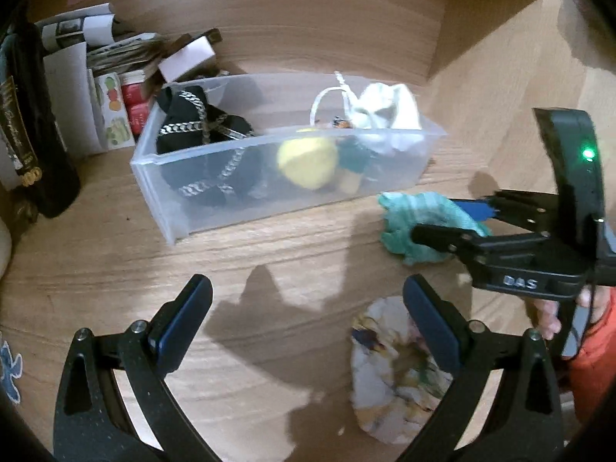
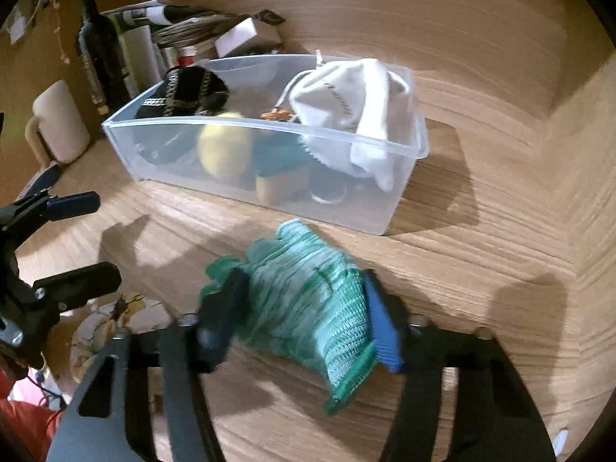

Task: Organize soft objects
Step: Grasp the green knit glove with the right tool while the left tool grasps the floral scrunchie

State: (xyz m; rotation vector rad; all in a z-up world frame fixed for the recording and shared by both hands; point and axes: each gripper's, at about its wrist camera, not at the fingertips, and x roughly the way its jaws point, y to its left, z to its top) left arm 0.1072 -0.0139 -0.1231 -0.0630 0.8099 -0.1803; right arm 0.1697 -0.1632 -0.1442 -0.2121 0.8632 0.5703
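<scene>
Right gripper [image 2: 300,319] has its jaws clenched on the green knit glove [image 2: 308,300], pinched across the body with the cuff end hanging toward the camera. The glove sits just near of the clear plastic bin [image 2: 265,188], on or barely off the bench [image 2: 481,269]; motion blur makes contact unclear.

Left gripper [image 1: 308,315] has jaws released and holds nothing, hovering over bare bench. Its right finger overlaps the floral fabric piece [image 1: 389,369] lying near-right on the bench.

Bin already holds a black item with silver chain trim [image 1: 200,123] at the left end, a yellow plush toy [image 1: 308,161] in the middle and a white drawstring pouch [image 1: 385,109] at the right end, draped over the rim.

Step in hand, as I read it: carry the glove to the bin. Next move needs lift above the near wall, travel far, and release over the open middle or left-middle. Right end is crowded by the pouch.

Risk: hanging cuff could snag the near rim.

Floral piece looks like the left gripper's next pick.
</scene>
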